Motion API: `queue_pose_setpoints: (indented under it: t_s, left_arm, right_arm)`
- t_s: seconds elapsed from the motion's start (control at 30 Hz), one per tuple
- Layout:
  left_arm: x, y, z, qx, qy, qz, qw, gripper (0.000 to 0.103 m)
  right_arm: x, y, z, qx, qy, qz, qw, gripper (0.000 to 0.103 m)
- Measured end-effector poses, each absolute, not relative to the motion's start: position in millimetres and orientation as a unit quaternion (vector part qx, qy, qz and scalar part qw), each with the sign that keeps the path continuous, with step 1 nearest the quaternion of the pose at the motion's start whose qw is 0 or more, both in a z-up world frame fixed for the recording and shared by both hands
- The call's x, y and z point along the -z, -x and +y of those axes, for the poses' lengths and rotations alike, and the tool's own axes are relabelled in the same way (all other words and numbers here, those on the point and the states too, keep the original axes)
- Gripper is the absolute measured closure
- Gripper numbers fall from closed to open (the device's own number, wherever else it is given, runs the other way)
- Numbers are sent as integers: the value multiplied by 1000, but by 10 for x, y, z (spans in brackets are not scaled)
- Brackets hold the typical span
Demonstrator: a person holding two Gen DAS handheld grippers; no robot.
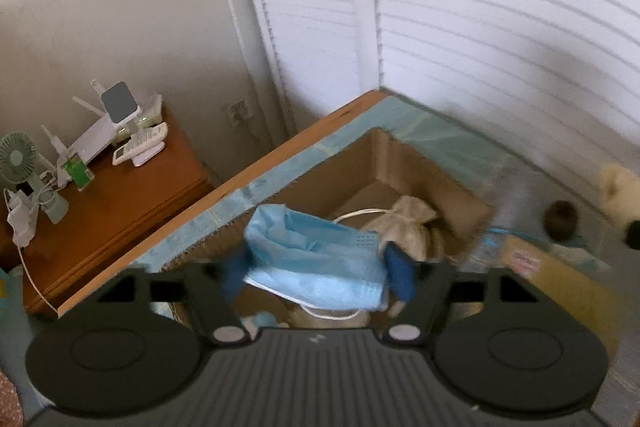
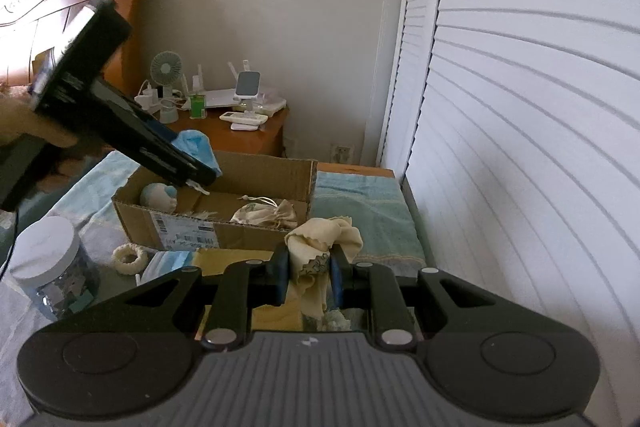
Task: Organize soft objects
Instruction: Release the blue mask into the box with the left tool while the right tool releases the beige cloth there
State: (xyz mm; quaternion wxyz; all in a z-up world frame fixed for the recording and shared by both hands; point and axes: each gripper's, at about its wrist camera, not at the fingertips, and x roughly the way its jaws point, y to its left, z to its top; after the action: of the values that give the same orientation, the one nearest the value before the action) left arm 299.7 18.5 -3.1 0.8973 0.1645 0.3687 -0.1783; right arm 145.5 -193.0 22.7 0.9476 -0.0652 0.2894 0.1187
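Observation:
A light blue face mask (image 1: 316, 259) hangs between the wide-apart fingers of my left gripper (image 1: 316, 271), over the open cardboard box (image 1: 360, 163). The pads do not look pressed on it. In the right wrist view the same left gripper (image 2: 200, 167) reaches over the box (image 2: 256, 167) with the mask (image 2: 198, 145) at its tip. Inside the box lie a beige drawstring pouch (image 2: 264, 215) and a small blue-and-white plush (image 2: 158, 197). My right gripper (image 2: 308, 275) is shut on a cream cloth (image 2: 320, 247), lifted just in front of the box.
The box stands on a bed with a teal cover (image 2: 360, 203). In front of the box are a white-lidded jar (image 2: 52, 267), a white fluffy ring (image 2: 130, 258) and a flat blue packet (image 2: 168, 263). A cluttered wooden nightstand (image 1: 120, 195) stands beyond; louvred doors (image 2: 520, 107) run along the right. A cream plush (image 1: 620, 191) sits at the right.

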Motion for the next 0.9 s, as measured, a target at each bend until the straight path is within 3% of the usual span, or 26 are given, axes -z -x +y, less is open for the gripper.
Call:
queue_pose_setpoints:
  t_s: [0.27,0.57,0.9]
  left_arm:
    - [8,-2833,291,167,-161,364,902,16]
    - [-355,-1876,421,186,-115,339,915,7]
    - [-163,-1144,552,108,-76,322,938,6]
  right_arm:
    - [-186,-1530,-1897,-125,63,294,945,79]
    - [-255,-1625,-1824,-145,62,293,943,79]
    - [-327,-2175,-1586,-194,62,301,932,79]
